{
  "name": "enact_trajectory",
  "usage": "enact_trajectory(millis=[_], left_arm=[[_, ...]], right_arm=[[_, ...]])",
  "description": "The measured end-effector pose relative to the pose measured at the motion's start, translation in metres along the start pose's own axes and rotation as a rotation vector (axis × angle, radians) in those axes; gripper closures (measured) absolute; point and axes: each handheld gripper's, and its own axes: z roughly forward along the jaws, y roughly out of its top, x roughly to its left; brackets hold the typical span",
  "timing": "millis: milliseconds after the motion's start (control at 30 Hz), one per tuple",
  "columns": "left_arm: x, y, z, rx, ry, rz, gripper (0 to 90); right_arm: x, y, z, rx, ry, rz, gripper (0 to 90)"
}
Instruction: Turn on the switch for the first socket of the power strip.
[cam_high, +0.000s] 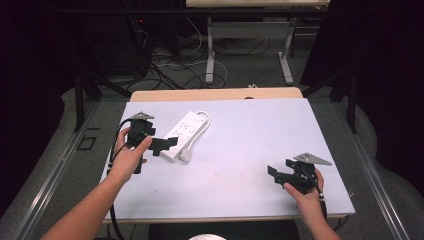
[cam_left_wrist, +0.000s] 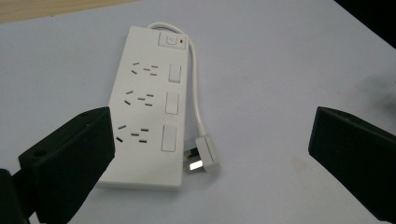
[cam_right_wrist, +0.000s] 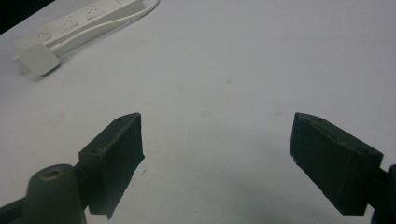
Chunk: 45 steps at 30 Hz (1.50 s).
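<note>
Your left gripper (cam_high: 159, 145) has its jaws wide apart over the white power strip (cam_left_wrist: 148, 123) on the desk (cam_high: 240, 150), so straddle its body squarely, while your right gripper (cam_high: 278, 173) idles, jaws apart too.

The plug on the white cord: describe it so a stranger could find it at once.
Start at the pale table and find the white power strip on its left half, ahead of the open left gripper. Beside the strip's near end lies the plug, the one white piece with bare metal pins.
</note>
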Motion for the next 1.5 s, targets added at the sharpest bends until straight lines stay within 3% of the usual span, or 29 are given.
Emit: enact_trajectory(millis=[133,400,667,900,1500], left_arm=[[0.002,-0.008,-0.007,0.001,0.017,0.006,0.6],[0.011,-0.027,-0.016,-0.008,0.049,-0.023,0.6],[0.021,-0.047,-0.028,-0.056,0.060,-0.083,0.6],[0.032,-0.063,-0.034,-0.068,0.068,-0.136,0.7],[0.053,-0.106,-0.033,-0.082,0.105,-0.235,1.4]], right_arm=[[0.000,0.000,0.000,0.000,-0.001,0.003,16.7],[0.000,0.000,0.000,-0.002,-0.005,0.000,16.7],[0.000,0.000,-0.001,-0.004,-0.004,0.000,16.7],[0.001,0.000,-0.001,-0.003,-0.004,0.004,16.7],[0.000,0.000,-0.002,-0.003,-0.006,0.003,16.7]])
